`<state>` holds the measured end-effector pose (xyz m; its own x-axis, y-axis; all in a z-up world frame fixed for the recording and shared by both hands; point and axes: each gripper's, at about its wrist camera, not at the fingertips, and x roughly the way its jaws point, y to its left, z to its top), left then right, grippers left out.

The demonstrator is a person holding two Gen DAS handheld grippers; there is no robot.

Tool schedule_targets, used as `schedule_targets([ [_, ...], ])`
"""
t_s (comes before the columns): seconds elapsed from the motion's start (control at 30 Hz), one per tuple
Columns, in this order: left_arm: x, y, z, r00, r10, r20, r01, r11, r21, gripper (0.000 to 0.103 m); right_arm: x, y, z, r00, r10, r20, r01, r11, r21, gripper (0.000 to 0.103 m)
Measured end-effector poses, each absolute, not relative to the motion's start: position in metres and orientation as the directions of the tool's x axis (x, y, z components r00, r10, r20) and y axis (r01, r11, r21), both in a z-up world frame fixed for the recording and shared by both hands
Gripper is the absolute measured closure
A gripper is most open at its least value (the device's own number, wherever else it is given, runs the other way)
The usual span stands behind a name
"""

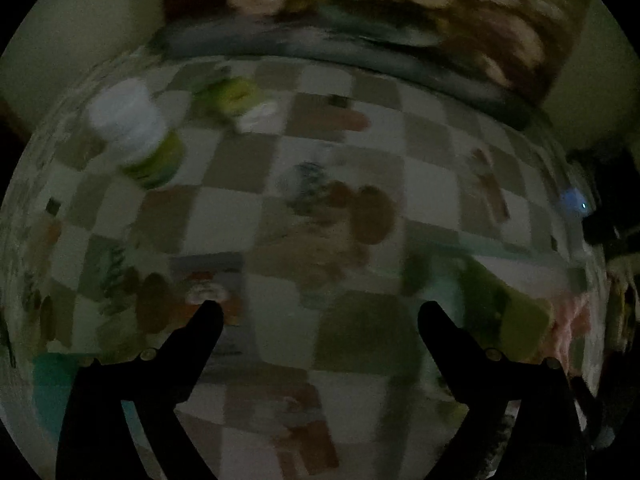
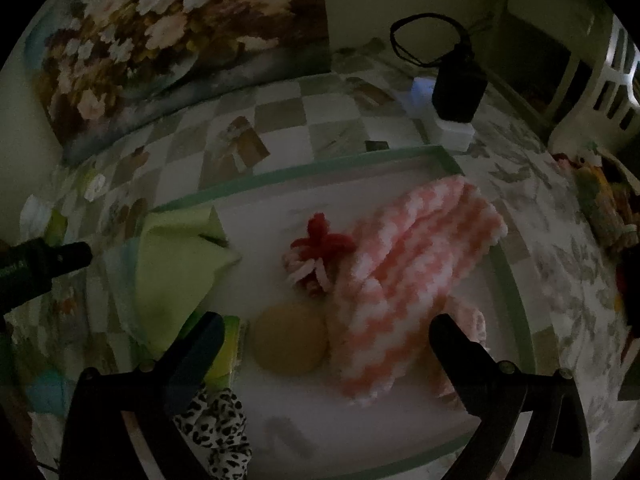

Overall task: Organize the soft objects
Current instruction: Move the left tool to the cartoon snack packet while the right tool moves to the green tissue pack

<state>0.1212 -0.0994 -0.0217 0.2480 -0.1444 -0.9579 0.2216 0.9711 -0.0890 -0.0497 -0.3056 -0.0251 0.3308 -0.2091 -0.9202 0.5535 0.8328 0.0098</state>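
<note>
Checkered, leaf-printed cloth covers the dim tabletop (image 2: 552,248). Above it the right gripper (image 2: 326,330) stands wide open with nothing between its jaws; beneath it, in a shallow white tray with a green rim (image 2: 508,276), lie a round beige sponge (image 2: 290,338) and a pink-and-white zigzag knitted cloth (image 2: 404,276), touching. Just beyond sits a red-and-white yarn pompom (image 2: 318,258); a light green cloth (image 2: 176,264) drapes over the tray's left edge. The left gripper (image 1: 320,312), likewise spread and empty, hovers over bare cloth, a white-lidded jar (image 1: 132,132) well beyond.
</note>
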Motion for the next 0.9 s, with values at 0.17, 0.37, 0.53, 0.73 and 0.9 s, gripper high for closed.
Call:
schedule_targets([
  [0.17, 0.137, -0.062, -0.014, 0.281, -0.121, -0.952, 0.134, 0.987, -0.086, 0.005, -0.049, -0.302, -0.024, 0.336, -0.2, -0.921, 0.55, 0.835, 0.02, 0.0],
  [0.37, 0.148, -0.027, -0.007, 0.302, -0.067, -0.951, 0.085, 0.995, -0.044, 0.005, -0.041, -0.288, -0.017, 0.361, -0.188, -0.914, 0.515, 0.857, 0.027, 0.0],
  [0.53, 0.15, -0.009, -0.004, 0.303, -0.075, -0.95, 0.065, 0.996, -0.058, 0.005, -0.029, -0.266, -0.008, 0.386, -0.186, -0.903, 0.462, 0.887, 0.014, 0.0],
  [0.73, 0.151, 0.005, 0.0, 0.306, -0.075, -0.949, 0.049, 0.997, -0.063, 0.005, -0.018, -0.244, -0.001, 0.402, -0.183, -0.897, 0.407, 0.914, -0.004, 0.0],
  [0.9, 0.154, 0.011, -0.004, 0.291, -0.077, -0.953, 0.04, 0.997, -0.068, 0.005, -0.01, -0.229, 0.002, 0.407, -0.179, -0.896, 0.377, 0.926, -0.013, 0.0],
])
